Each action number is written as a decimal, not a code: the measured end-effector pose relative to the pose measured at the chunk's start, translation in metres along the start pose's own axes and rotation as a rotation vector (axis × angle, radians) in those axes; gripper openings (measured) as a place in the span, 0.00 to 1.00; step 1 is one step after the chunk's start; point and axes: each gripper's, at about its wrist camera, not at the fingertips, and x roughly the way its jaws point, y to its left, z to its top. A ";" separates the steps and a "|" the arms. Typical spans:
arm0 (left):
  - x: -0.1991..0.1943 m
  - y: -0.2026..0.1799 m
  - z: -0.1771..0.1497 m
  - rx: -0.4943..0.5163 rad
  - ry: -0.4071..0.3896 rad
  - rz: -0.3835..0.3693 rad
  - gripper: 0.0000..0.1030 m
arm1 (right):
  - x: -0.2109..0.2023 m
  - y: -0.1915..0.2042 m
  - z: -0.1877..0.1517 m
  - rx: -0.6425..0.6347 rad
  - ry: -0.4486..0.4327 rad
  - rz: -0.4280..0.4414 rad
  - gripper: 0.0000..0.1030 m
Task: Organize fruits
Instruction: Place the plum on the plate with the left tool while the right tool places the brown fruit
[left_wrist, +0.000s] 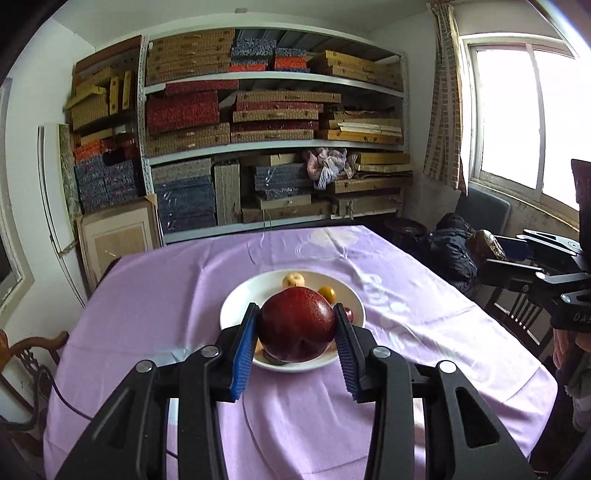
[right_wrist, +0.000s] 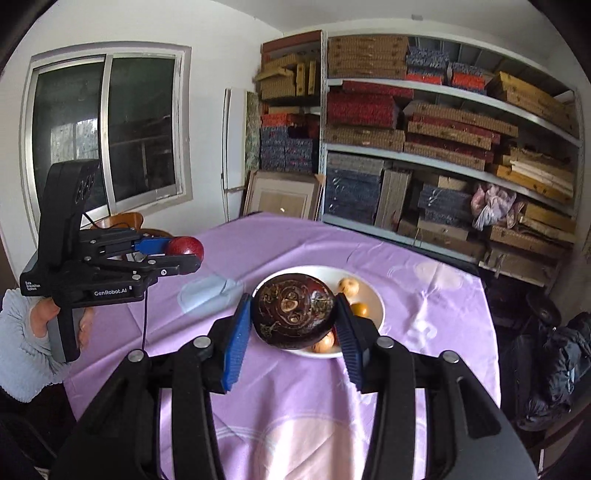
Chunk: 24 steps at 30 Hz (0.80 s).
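Above the white plate (left_wrist: 236, 302), the left gripper (left_wrist: 295, 325) clamps a red fruit (left_wrist: 295, 325); the right gripper (right_wrist: 293, 314) clamps a dark brown fruit (right_wrist: 293, 314).

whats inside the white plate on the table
The white plate holds a pale yellowish fruit, a small orange one and another near its front rim; the held fruits hide the rest.
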 end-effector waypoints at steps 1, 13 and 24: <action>0.000 0.001 0.012 0.000 -0.012 0.008 0.39 | 0.001 -0.003 0.012 0.005 -0.008 0.004 0.42; 0.124 0.051 0.077 -0.097 0.077 0.081 0.39 | 0.175 -0.055 0.075 0.091 0.140 -0.021 0.42; 0.271 0.102 0.024 -0.200 0.294 0.048 0.39 | 0.339 -0.072 0.021 0.113 0.382 0.017 0.42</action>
